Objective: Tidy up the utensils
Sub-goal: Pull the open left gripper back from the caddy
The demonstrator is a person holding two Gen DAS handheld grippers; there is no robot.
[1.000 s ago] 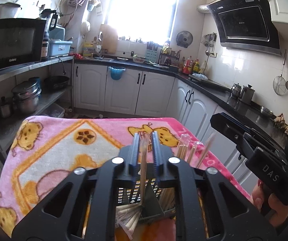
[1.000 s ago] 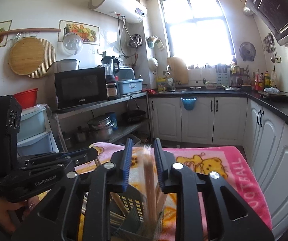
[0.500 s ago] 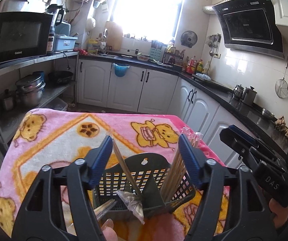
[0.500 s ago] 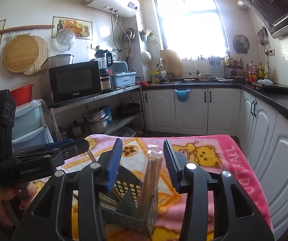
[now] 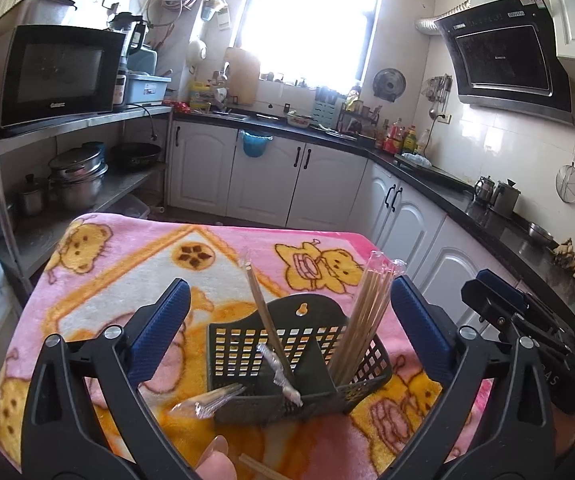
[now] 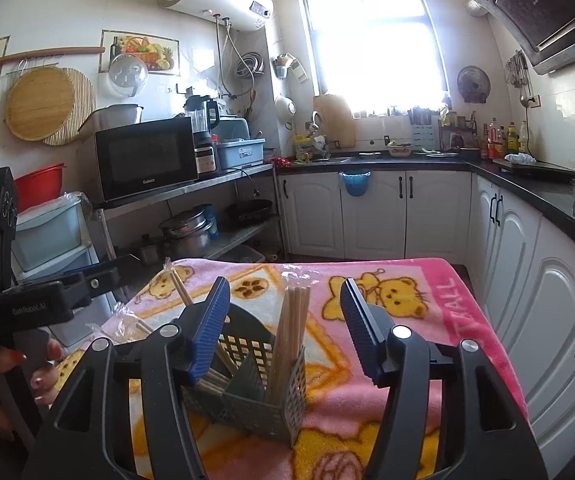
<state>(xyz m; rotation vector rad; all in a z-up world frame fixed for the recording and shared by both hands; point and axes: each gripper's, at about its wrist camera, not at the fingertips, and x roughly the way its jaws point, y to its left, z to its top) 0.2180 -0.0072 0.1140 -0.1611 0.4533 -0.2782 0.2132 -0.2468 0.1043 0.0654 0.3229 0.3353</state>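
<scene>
Left gripper jaws just opening, spread wide, right gripper jaws just opening, spread, neither pinching anything, wrapped chopsticks upright in dark basket on pink blanket

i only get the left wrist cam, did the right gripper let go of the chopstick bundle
Observer: Yes. The right gripper has just been opening; the chopstick bundle stands between its pads, untouched.
Operator: where does the bundle sit
Observer: In the rightmost compartment of the caddy.
Operator: anything lying outside it on your side
Observer: A clear wrapper with chopsticks lies on the pink blanket, left of the caddy.
</scene>
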